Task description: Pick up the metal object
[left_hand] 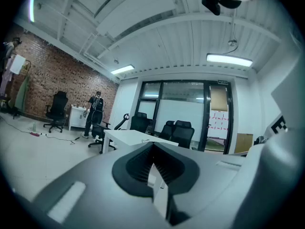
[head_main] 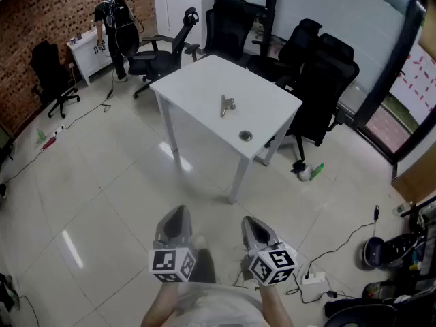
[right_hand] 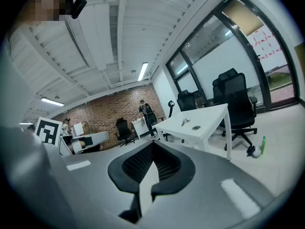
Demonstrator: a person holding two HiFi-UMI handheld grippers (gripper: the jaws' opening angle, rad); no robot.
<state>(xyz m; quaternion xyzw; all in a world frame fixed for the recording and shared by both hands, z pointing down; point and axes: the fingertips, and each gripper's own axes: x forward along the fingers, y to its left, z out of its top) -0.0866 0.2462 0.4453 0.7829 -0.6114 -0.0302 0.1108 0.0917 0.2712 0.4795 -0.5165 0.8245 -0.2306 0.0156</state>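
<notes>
Silvery elongated metal object (head_main: pixel 227 105) lies flat near the middle of the white rectangular worktop (head_main: pixel 197 80), untouched, with nothing resting on it. A small round grey disc (head_main: pixel 245 136) sits on the same surface, apart from the object and nearer the corner closest to the operator. The right gripper view confirms both items there.

The left gripper (head_main: pixel 178 216) and right gripper (head_main: pixel 253 227) are held low and side by side, close to the operator's body. They hang over the pale tiled floor (head_main: pixel 102 203), well apart from the worktop. Each gripper's own view shows its jaws clenched, the ribbed pads meeting with nothing between them. This is judged a carrying posture for the approach rather than a grasping one, with the empty tools tucked in and pointed ahead.

Black office chairs (head_main: pixel 320 73) crowd the far and right sides of the worktop. The side facing the operator is free of them, which is judged the natural line of approach. A person in dark clothing (head_main: pixel 116 26) stands at the far left by the brick wall, well clear.

Assessment: the task is at its outset. One gripper must close the distance and part its jaws before it can take the object. The object lies low on a hard surface, so a shallow, careful descent is advisable, or the jaws may strike the worktop or nudge the object aside.
</notes>
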